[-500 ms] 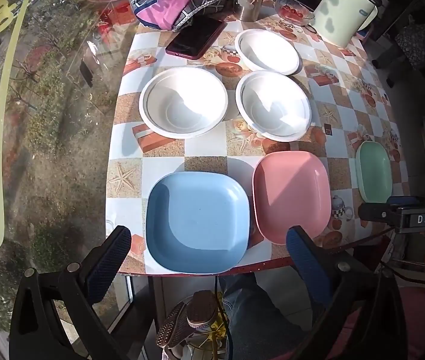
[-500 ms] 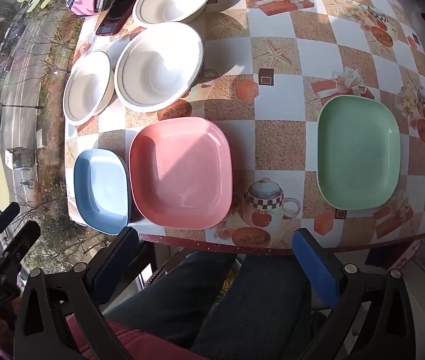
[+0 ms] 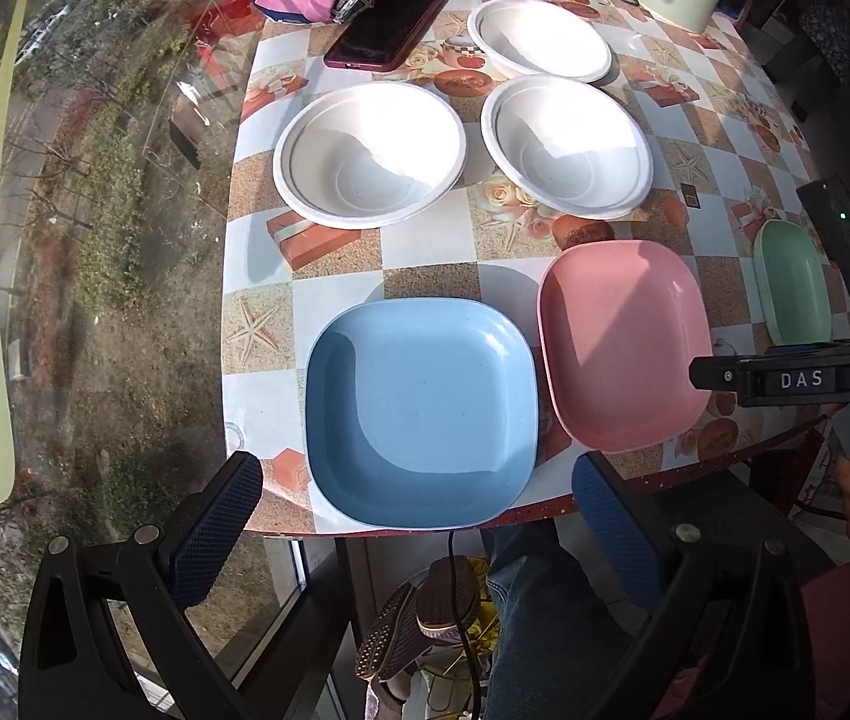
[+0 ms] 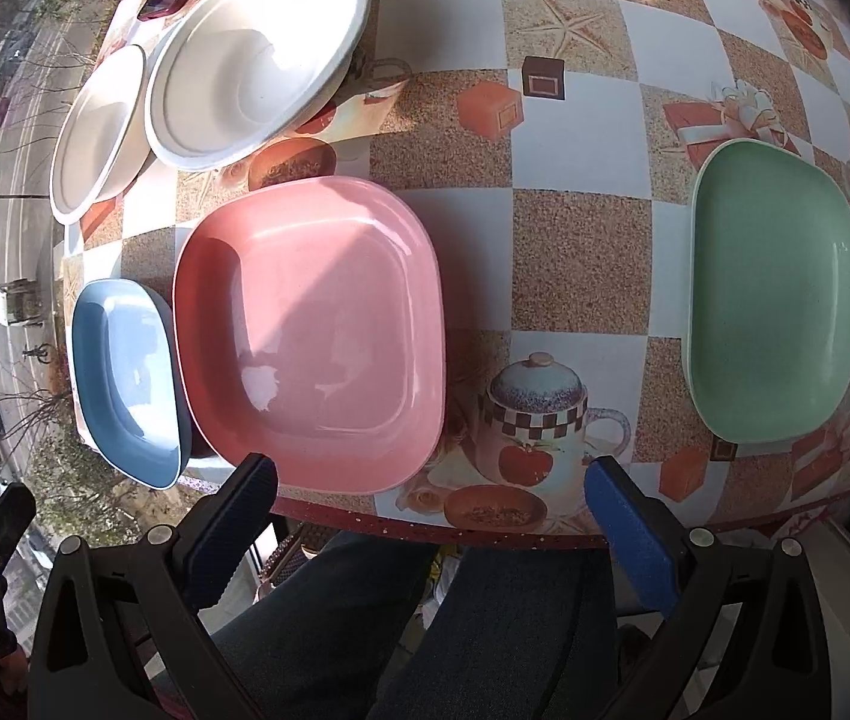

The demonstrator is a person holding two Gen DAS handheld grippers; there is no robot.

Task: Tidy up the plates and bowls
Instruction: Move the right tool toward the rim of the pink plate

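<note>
Both tools – left tool (image 3: 416, 501), right tool (image 4: 431, 492) – gape empty; the pink plate (image 4: 311, 330) looks light, stiff, glossy-slick; pinch its near rim.

Three white bowls (image 3: 368, 162) (image 3: 566, 147) (image 3: 539, 39) stand on the far half of the table (image 3: 425, 252). Three plates lie near: one blue (image 3: 422, 414), one pink (image 3: 626, 345), one green (image 3: 791, 282). One phone (image 3: 386, 30).

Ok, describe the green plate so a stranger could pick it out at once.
Find the checkered table and follow its near edge. Of three square plates there, the green plate sits alone at the right, apart from the pink plate and blue plate.
</note>
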